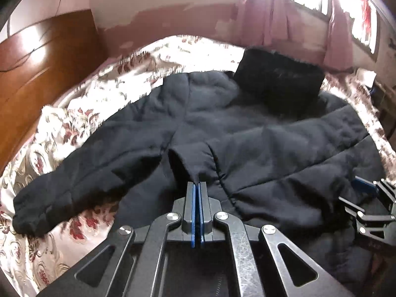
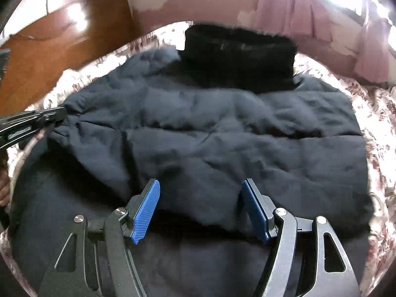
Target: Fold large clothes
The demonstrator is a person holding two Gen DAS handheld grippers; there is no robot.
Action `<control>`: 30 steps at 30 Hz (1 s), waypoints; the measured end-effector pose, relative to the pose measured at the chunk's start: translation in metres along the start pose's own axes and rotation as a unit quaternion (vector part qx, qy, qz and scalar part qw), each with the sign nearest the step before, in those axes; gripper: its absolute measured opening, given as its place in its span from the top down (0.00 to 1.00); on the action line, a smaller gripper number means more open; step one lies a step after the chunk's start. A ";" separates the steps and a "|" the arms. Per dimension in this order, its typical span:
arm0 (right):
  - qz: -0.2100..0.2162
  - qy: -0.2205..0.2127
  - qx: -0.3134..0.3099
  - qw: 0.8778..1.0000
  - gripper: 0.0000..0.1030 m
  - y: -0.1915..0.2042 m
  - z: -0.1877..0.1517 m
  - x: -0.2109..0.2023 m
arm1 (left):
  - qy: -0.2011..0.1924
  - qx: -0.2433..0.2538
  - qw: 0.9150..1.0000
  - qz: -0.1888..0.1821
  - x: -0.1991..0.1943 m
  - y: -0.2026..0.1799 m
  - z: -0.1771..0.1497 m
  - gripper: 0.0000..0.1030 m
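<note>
A large dark padded jacket (image 1: 259, 133) lies spread on the bed, its black furry hood (image 1: 279, 81) at the far end. One sleeve (image 1: 74, 180) stretches left. My left gripper (image 1: 197, 183) is shut on the cuff (image 1: 195, 160) of the other sleeve, lifted over the jacket's body. It shows at the left edge of the right wrist view (image 2: 59, 115). My right gripper (image 2: 200, 185) is open and empty, just above the jacket (image 2: 222, 136) near its folded lower edge. The hood (image 2: 240, 57) lies beyond. The right gripper also appears at the right edge of the left wrist view (image 1: 366, 185).
The bed has a floral cream and red cover (image 1: 81, 104). A wooden headboard (image 1: 44, 69) stands on the left. Pink curtains (image 1: 297, 19) and a bright window are behind the bed.
</note>
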State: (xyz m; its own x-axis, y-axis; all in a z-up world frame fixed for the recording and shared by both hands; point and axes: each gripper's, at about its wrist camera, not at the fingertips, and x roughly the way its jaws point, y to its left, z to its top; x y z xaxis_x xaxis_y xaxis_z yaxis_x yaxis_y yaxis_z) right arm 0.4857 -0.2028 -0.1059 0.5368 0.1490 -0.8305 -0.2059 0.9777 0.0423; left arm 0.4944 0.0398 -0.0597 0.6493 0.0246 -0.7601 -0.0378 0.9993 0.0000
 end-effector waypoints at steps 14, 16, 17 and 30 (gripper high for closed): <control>-0.016 -0.008 -0.016 1.000 0.29 0.020 -0.017 0.014 | -0.009 -0.182 0.981 -0.068 -0.014 0.086 -0.026 0.19; -0.008 -0.017 -0.005 1.000 0.28 0.025 -0.018 0.007 | -0.015 -0.216 0.974 -0.071 -0.022 0.111 -0.032 0.19; -0.003 -0.019 0.000 1.000 0.28 0.025 -0.016 0.004 | -0.009 -0.233 0.970 -0.073 -0.024 0.123 -0.035 0.19; -0.010 -0.046 0.036 0.998 0.26 0.055 0.009 0.001 | 0.060 -0.431 0.896 0.088 -0.019 0.320 -0.104 0.19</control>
State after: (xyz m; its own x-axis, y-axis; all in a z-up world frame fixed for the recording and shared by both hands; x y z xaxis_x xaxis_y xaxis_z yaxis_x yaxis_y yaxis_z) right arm 0.4822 -0.1477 -0.0993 0.6131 0.1389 -0.7777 -0.1365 0.9882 0.0689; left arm 0.3913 0.3564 -0.1131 0.4916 0.1255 -0.8617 -0.7383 0.5847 -0.3361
